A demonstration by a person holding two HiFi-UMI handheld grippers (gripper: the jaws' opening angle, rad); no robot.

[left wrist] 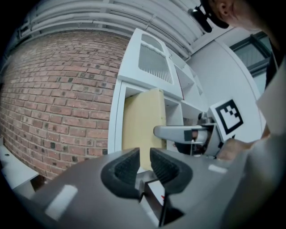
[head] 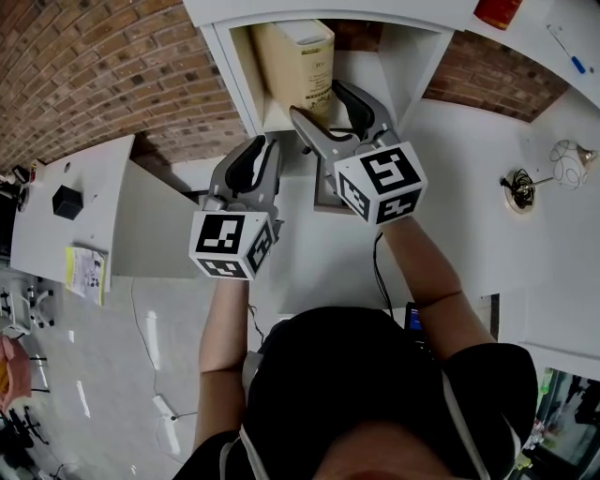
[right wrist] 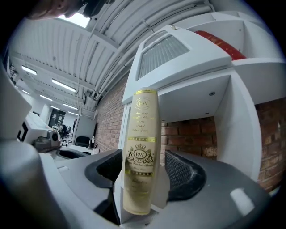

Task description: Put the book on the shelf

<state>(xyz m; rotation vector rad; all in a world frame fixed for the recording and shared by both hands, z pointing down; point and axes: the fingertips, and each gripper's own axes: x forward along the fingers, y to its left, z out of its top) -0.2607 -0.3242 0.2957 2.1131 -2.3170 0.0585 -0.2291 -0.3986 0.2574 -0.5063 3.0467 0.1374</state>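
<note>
A cream book with gold print on its spine stands upright in the white shelf, close to the compartment's left wall. My right gripper reaches into that compartment, jaws spread wide on either side of the spine. A gap shows beside the right pad, so the book is not pinched. My left gripper hangs lower and to the left, just outside the shelf. In the left gripper view its jaws stand a narrow gap apart with nothing between them, and the book's cover lies ahead.
A red object rests on top of the shelf. A brick wall backs it. At the left is a white desk with a black box and a yellow booklet. A wire ornament sits on the white surface at right.
</note>
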